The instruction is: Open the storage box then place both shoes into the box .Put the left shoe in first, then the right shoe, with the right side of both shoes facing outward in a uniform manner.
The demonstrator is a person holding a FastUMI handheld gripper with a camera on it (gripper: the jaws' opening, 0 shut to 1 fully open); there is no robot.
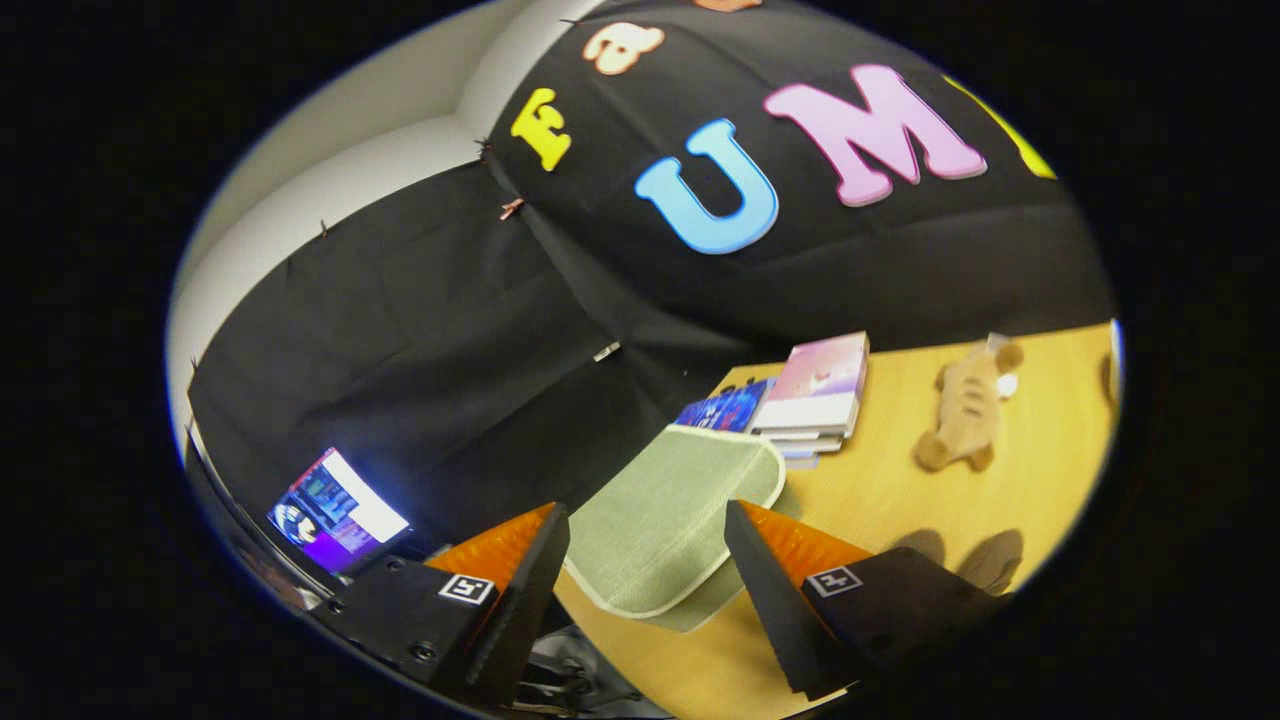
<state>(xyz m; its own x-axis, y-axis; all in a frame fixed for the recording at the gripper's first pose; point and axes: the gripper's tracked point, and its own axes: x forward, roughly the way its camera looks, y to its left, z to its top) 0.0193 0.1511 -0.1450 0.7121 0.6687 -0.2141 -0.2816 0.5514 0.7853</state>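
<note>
My claw is spread wide with nothing between its fingers, tilted hard so the worktop slopes away ahead of me. Just beyond the fingertips, in the gap between them, lies a pale green ribbed mat with a light border; past it sits a stack of books and, further off to the right, a small tan plush toy. To my left, off the worktop's edge, a lit screen glows against the black cloth wall. As for the storage box and the two shoes, I cannot place them from here, so I judge the opening step has not yet begun, or at least I am not lined up for it. To do it well, I would first level the claw and swing it round until the box comes squarely ahead of the fingers, then approach the lid's edge slowly with the fingers kept apart, closing only once both sit on either side of the lip. Rushing in at this tilt risks nudging the mat or the books. For writing: each finger carries a small square black-and-white marker, which is a pattern and not text, and the book covers are too blurred and small for me to make out any title or brand.
</note>
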